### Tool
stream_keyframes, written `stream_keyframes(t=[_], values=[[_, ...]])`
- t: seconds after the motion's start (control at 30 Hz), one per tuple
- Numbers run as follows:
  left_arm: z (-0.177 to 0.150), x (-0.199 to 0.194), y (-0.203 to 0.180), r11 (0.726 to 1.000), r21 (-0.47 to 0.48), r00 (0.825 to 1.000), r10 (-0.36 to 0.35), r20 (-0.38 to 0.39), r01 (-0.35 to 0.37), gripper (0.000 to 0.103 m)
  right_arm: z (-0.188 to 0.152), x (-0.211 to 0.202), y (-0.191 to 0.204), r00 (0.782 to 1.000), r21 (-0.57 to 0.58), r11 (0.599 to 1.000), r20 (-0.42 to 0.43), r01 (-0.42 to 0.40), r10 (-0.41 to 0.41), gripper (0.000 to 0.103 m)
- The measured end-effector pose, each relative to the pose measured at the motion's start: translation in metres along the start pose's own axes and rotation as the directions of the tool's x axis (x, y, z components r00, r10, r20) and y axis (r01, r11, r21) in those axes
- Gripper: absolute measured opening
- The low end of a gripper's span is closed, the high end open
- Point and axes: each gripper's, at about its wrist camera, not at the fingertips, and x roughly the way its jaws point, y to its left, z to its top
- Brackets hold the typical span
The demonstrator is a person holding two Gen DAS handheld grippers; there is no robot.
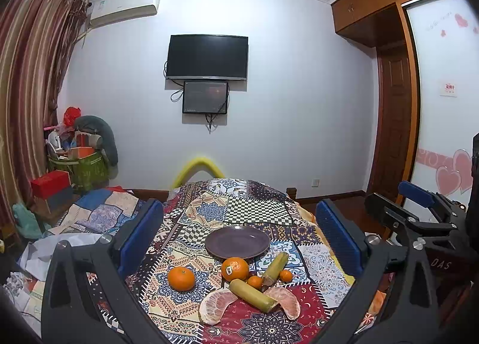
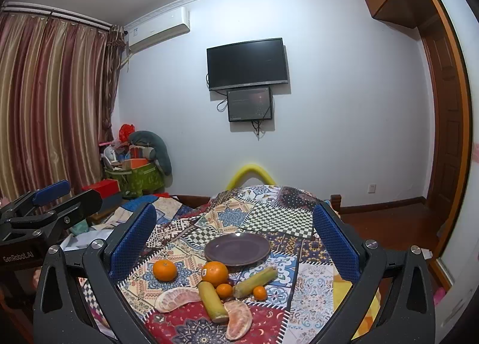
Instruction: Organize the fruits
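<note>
An empty purple plate (image 1: 237, 242) (image 2: 237, 248) lies on a patchwork cloth. In front of it lie a stickered orange (image 1: 235, 268) (image 2: 214, 273), a second orange (image 1: 180, 278) (image 2: 164, 270) to its left, two small tangerines (image 1: 285, 275) (image 2: 259, 292), two yellow-green cane pieces (image 1: 253, 295) (image 2: 213, 301) and two peeled pomelo wedges (image 1: 216, 305) (image 2: 175, 299). My left gripper (image 1: 239, 242) and my right gripper (image 2: 235, 242) are both open and empty, held above and short of the fruit.
The patchwork-covered table (image 1: 257, 209) drops off at its right edge to a wooden floor. A bed with cloths and bags (image 1: 74, 218) lies to the left. A pile of boxes (image 2: 134, 170) stands in the far left corner. A TV (image 1: 207, 57) hangs on the far wall.
</note>
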Motion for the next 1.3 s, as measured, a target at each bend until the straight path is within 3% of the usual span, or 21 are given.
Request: stream_keyframes(t=[1.3], values=[[0.0000, 0.0017, -0.0009, 1.000, 0.001, 1.000, -0.016, 0.000, 0.016, 0.103, 0.0000, -0.0009, 0.0017, 1.000, -0.006, 1.000, 0.003, 0.005, -0.005, 0.103]])
